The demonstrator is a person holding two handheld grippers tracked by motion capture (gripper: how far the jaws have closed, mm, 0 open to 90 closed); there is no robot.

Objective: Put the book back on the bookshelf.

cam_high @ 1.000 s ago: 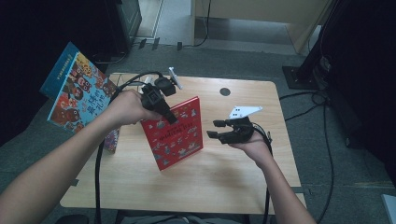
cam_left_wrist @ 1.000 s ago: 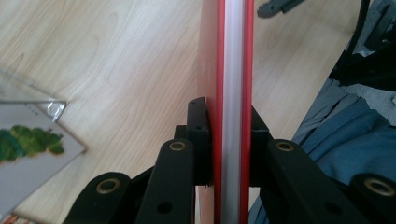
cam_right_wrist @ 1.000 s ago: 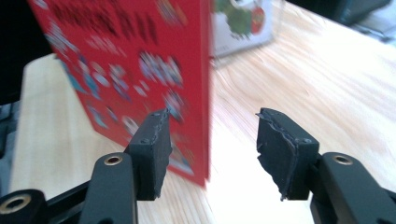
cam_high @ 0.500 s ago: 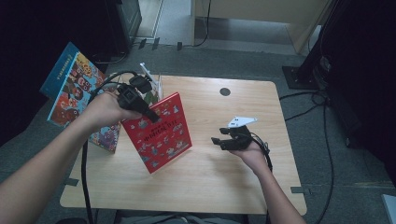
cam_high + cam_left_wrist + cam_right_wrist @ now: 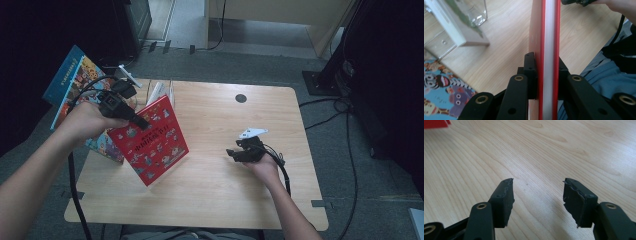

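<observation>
Left gripper (image 5: 141, 123) was clamped on the red book's (image 5: 150, 140) top edge — book held tilted above the table's (image 5: 215, 200) left part, clear of the wood as far as I could judge. Right gripper (image 5: 231, 152) sat idle over the table, jaws apart, holding nothing. Step: carrying the book toward the clear holder (image 5: 162, 90). Next calls for aligning it upright with a slot.

A book (image 5: 150, 140) stands left on the table (image 5: 225, 200); another book (image 5: 67, 87) lies behind it.
</observation>
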